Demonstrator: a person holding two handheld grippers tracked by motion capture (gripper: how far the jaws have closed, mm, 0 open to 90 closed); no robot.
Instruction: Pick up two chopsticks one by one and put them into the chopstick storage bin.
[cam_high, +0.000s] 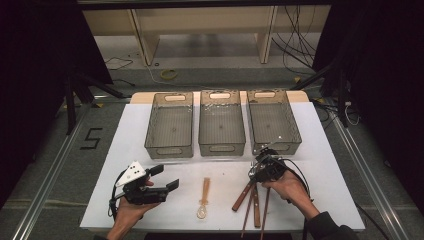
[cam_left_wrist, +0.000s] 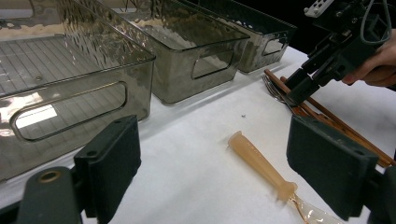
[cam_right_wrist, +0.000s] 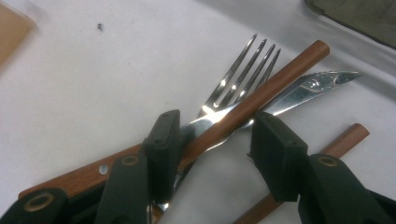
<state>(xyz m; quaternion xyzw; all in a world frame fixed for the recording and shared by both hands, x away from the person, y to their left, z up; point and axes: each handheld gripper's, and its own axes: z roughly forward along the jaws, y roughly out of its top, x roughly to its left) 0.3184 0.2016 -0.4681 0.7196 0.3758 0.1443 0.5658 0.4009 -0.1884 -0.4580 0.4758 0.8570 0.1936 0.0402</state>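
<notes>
My right gripper (cam_high: 253, 179) (cam_right_wrist: 212, 135) is down on a pile of cutlery at the front right of the white table (cam_high: 320, 150). Its jaws straddle a brown chopstick (cam_right_wrist: 285, 77), a steel fork (cam_right_wrist: 243, 70) and a knife blade (cam_right_wrist: 317, 84). White table still shows between the pads. A second chopstick (cam_right_wrist: 348, 137) lies beside them, and wooden handles (cam_high: 243, 196) trail toward the front edge. My left gripper (cam_high: 166, 176) (cam_left_wrist: 212, 140) stands open and empty at the front left. An amber plastic spoon (cam_high: 204, 197) (cam_left_wrist: 261, 165) lies between the two grippers.
Three smoky clear bins stand side by side across the middle of the table: the left bin (cam_high: 169, 125), the middle bin (cam_high: 221, 122) and the right bin (cam_high: 273, 120), all empty. The right bin is just beyond the right gripper (cam_left_wrist: 303, 88).
</notes>
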